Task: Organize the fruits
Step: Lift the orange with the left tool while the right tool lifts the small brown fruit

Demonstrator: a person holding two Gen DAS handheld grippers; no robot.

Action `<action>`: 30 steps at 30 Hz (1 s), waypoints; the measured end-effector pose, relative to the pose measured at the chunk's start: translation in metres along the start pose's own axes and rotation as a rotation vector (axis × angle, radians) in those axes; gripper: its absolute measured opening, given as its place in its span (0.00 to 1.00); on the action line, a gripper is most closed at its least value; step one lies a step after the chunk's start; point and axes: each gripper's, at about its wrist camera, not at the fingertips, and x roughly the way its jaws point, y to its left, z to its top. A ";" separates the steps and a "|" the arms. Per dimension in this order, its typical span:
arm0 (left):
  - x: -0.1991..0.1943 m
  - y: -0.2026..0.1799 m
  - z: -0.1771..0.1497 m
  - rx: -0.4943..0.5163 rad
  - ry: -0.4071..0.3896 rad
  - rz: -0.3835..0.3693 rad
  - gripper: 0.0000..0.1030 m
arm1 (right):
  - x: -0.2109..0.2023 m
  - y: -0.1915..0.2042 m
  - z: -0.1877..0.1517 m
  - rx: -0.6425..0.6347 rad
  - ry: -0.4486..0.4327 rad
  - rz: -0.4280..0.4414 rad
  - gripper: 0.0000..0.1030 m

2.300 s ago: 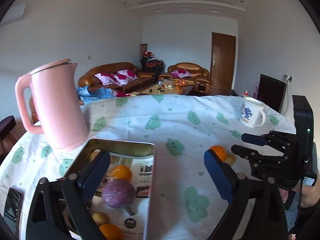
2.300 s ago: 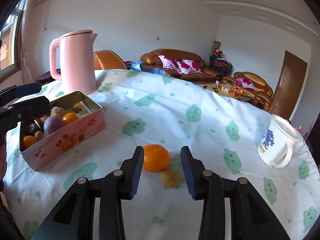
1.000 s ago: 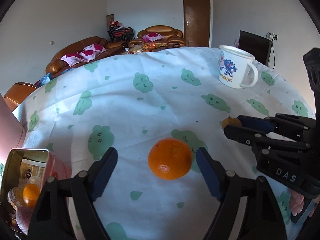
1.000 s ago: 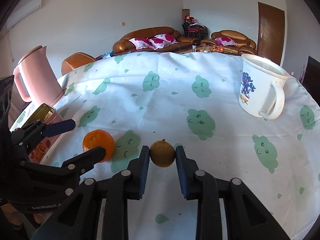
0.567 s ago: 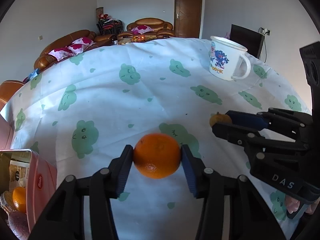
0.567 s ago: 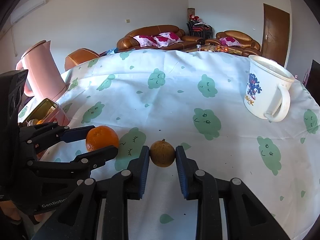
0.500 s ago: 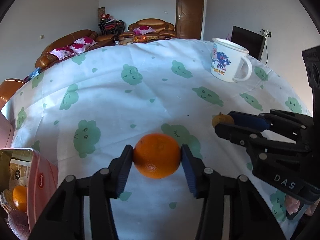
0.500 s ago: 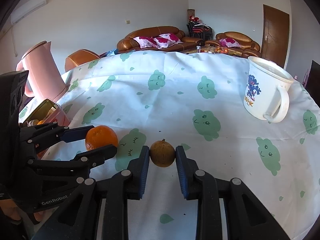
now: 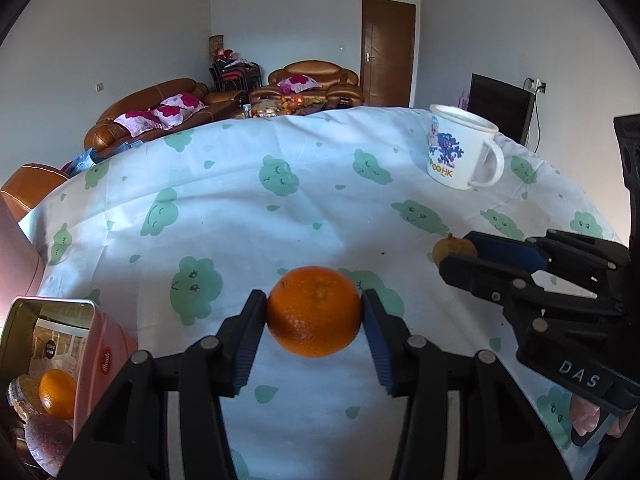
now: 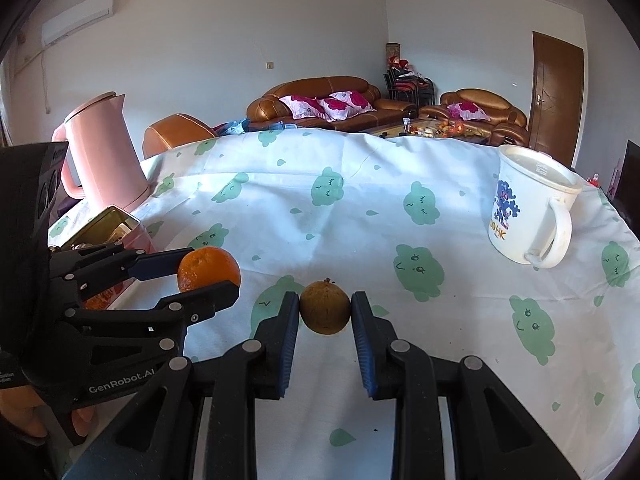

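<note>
My left gripper [image 9: 314, 312] is shut on an orange [image 9: 314, 311] and holds it a little above the tablecloth; both also show in the right wrist view, the left gripper [image 10: 208, 276] with the orange [image 10: 208, 268]. My right gripper [image 10: 325, 312] is shut on a small brown fruit [image 10: 325, 312], which also shows in the left wrist view [image 9: 450, 249] between the right gripper's fingers [image 9: 500, 254]. A pink tin box [image 9: 104, 354] at the lower left holds another orange [image 9: 58, 394], a purple fruit [image 9: 48, 438] and other pieces.
A white mug with a blue cartoon [image 10: 528, 220] stands at the right on the cloud-print tablecloth [image 10: 360, 216]. A pink kettle [image 10: 104, 156] stands at the back left beside the tin box [image 10: 106, 222]. Sofas and a door lie beyond the table.
The left gripper closed on the orange and has lifted it slightly. The right gripper stays shut on the brown fruit and has risen a little with it.
</note>
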 end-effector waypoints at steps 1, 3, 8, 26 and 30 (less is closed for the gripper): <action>-0.001 0.000 0.000 0.000 -0.006 0.003 0.49 | -0.001 0.001 0.000 -0.002 -0.005 0.000 0.28; -0.004 0.001 0.000 -0.003 -0.019 0.008 0.49 | -0.003 0.001 0.000 -0.005 -0.014 0.001 0.28; -0.010 0.001 -0.001 -0.003 -0.052 0.029 0.49 | -0.008 0.000 -0.001 -0.002 -0.038 0.003 0.28; -0.027 0.000 -0.003 0.003 -0.142 0.075 0.49 | -0.021 0.004 -0.003 -0.020 -0.117 0.001 0.28; -0.032 0.001 -0.004 -0.002 -0.165 0.086 0.49 | -0.026 0.005 -0.004 -0.025 -0.138 -0.001 0.28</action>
